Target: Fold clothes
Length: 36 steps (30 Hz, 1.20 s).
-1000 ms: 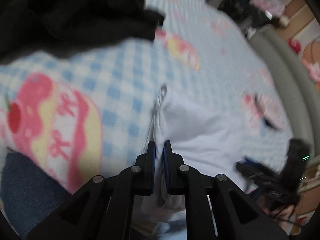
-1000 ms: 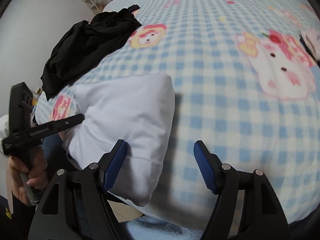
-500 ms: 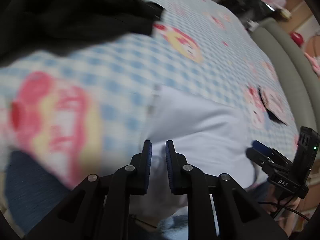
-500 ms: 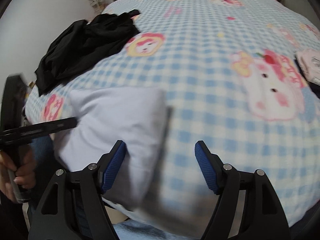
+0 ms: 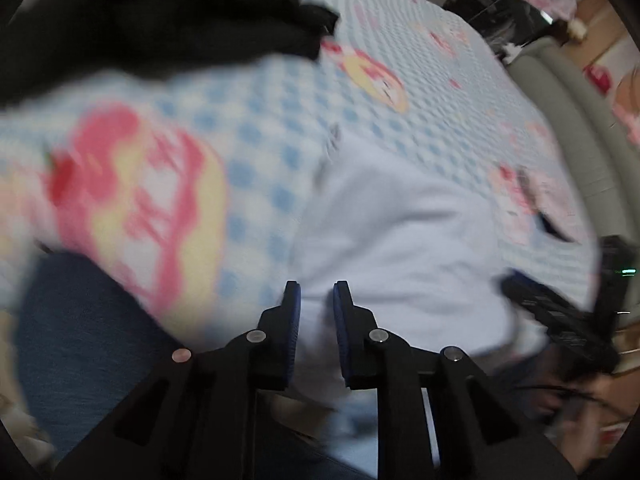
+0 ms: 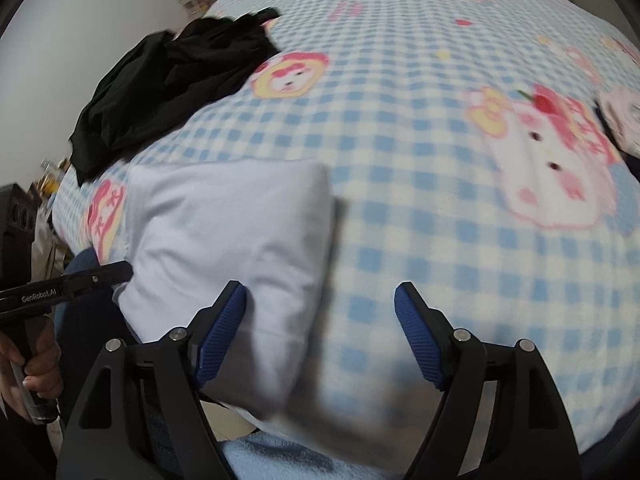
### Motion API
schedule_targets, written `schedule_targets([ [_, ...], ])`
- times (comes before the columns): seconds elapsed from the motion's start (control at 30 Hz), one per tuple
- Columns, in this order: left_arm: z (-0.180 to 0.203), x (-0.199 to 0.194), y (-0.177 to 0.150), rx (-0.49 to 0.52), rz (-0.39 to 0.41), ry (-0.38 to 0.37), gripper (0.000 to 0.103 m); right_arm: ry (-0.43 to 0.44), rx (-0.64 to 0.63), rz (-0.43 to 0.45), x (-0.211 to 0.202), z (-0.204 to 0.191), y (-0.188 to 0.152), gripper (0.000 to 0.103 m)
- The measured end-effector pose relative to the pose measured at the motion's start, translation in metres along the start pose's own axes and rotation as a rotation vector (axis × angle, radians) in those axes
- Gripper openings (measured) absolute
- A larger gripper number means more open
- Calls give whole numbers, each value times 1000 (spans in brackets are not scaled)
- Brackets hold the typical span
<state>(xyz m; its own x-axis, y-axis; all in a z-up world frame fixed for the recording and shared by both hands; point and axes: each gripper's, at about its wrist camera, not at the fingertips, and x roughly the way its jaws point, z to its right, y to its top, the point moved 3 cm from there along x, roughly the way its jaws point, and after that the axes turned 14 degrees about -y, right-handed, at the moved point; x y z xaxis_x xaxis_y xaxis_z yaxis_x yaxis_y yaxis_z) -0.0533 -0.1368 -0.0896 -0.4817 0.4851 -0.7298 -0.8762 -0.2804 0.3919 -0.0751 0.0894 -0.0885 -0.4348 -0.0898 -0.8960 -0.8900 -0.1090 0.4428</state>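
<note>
Over one checked blanket [image 6: 420,168]: one folded white garment [image 6: 232,232], one black heap [image 6: 168,80]. Left gripper [image 5: 316,300] opening, released; right gripper [image 6: 320,312] spreading wide, grasping nothing.

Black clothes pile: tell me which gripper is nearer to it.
Left. The left gripper, jaws opening over the white folded garment, is on the side towards the black clothes pile; the right gripper is at the garment's opposite edge.
</note>
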Motion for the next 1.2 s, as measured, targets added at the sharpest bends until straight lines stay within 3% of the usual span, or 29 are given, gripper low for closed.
schedule_targets([
  [0.03, 6, -5, 2, 28, 46, -7, 20, -16, 11, 15, -7, 7, -1, 77],
  [0.1, 18, -10, 7, 32, 90, -159, 20, -32, 27, 33, -17, 21, -4, 77],
  [0.13, 30, -10, 7, 85, 106, -175, 20, -30, 34, 32, -21, 27, -7, 77],
  [0.23, 46, 15, 0, 147, 28, -148, 25, 22, 34, 27, -28, 32, -15, 77],
  [0.37, 18, 34, -6, 31, -15, -148, 29, 102, -4, -6, -23, 16, -31, 77],
  [0.47, 8, 35, -12, -29, -11, -180, 27, 80, -17, -17, -9, 10, -40, 80],
  [0.57, 15, 37, -16, 7, -22, -140, 27, 56, -15, -52, 8, 11, -48, 80],
  [0.8, 11, 33, -15, -14, -11, -126, 24, -16, -23, -30, -2, 21, -53, 80],
  [0.83, 9, 31, -15, -15, -1, -110, 24, -66, -17, -29, -3, 26, -52, 74],
  [0.87, 9, 27, -14, -24, 13, -110, 25, -117, -13, -30, -4, 32, -51, 60],
  [0.9, 9, 21, -11, -22, 28, -119, 25, -135, 1, -31, -6, 38, -48, 56],
  [1.0, 17, 5, 1, 46, 98, -104, 25, -15, 72, -6, -19, 50, -30, 58],
  [1.1, 26, -7, 21, 110, 166, -114, 26, 19, 29, 64, -32, 37, 2, 62],
  [1.2, 21, 3, 39, 119, 144, -93, 28, 33, -19, 104, -30, 15, 32, 64],
])
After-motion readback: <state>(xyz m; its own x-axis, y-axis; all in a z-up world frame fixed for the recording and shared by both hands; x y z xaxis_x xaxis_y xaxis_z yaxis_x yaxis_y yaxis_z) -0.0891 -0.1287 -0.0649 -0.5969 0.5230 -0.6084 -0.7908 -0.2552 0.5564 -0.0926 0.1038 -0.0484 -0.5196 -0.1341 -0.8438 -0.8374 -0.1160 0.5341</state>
